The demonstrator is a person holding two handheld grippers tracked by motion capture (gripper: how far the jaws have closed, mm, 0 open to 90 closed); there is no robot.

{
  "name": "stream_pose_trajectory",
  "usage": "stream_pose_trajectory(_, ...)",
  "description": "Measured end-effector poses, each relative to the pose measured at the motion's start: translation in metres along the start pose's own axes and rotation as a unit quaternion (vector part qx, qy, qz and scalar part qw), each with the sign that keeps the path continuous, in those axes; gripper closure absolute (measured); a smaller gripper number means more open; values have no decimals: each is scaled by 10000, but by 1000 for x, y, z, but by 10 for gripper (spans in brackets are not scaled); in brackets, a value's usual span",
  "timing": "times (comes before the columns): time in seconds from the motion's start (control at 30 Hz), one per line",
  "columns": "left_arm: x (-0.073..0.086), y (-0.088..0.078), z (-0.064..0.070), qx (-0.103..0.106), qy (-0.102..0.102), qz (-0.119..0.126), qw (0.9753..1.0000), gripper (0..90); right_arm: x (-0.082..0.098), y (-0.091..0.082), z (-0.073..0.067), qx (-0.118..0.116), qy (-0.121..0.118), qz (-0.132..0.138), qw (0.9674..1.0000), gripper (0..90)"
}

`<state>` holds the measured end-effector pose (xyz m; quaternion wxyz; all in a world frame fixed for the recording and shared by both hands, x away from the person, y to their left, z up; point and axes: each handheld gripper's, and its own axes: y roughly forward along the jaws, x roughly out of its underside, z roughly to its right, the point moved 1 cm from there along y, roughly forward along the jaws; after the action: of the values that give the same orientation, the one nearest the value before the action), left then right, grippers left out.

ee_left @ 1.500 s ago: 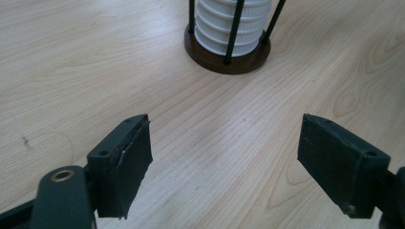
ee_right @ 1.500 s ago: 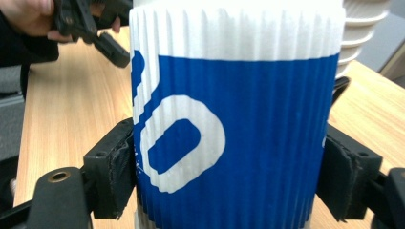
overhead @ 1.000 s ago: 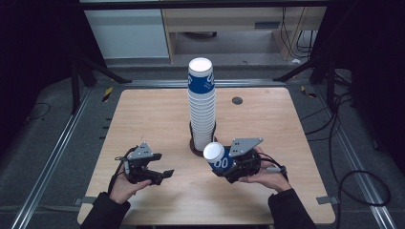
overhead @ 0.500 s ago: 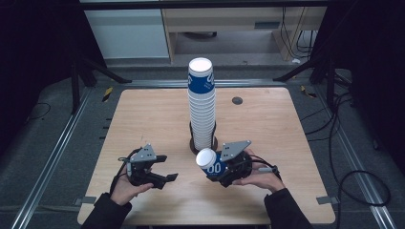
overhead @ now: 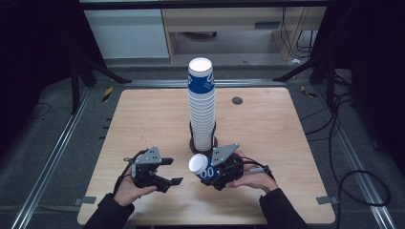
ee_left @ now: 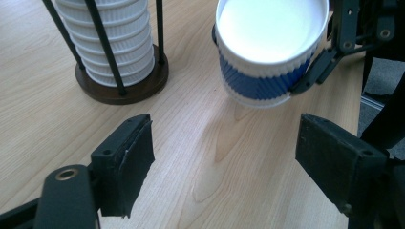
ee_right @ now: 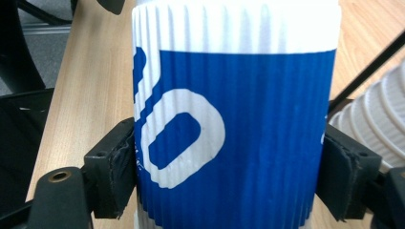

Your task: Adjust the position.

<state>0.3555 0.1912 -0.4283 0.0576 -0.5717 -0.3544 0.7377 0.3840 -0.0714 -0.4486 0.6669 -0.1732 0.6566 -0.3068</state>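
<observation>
Held tilted above the counter (overhead: 267, 119) in the right gripper (overhead: 217, 169), fingers clamped on its ribbed blue band, the paper cup (overhead: 203, 168) looks light and crushable, best gripped gently mid-wall, while the left gripper (overhead: 165, 172) stands wide, empty.

Left gripper (overhead: 173, 171): held low in the left hand (overhead: 128, 187), jaws apart, nothing between them. Right gripper (overhead: 210, 172): in the right hand (overhead: 255, 180), jaws clamped, tilted toward the left gripper.

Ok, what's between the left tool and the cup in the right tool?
Just bare table. In the left gripper view the left tool is open with wood between its jaws, and the cup sits beyond them.
</observation>
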Motion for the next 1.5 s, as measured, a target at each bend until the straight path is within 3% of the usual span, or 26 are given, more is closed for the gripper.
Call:
stream_pose_trajectory(0.47,-18,15,12,286,216,-159,9992,195,-3,11,-4,-123,-110,-52,9999,204)
stream_pose_trajectory(1.0,-20,27,13,464,205,-410,9979,197,-10,28,-13,-372,-341,-153,9986,206)
stream_pose_trajectory(1.5,-18,32,14,519,159,-578,9969,257,-13,34,-17,-405,-473,-273,9977,206)
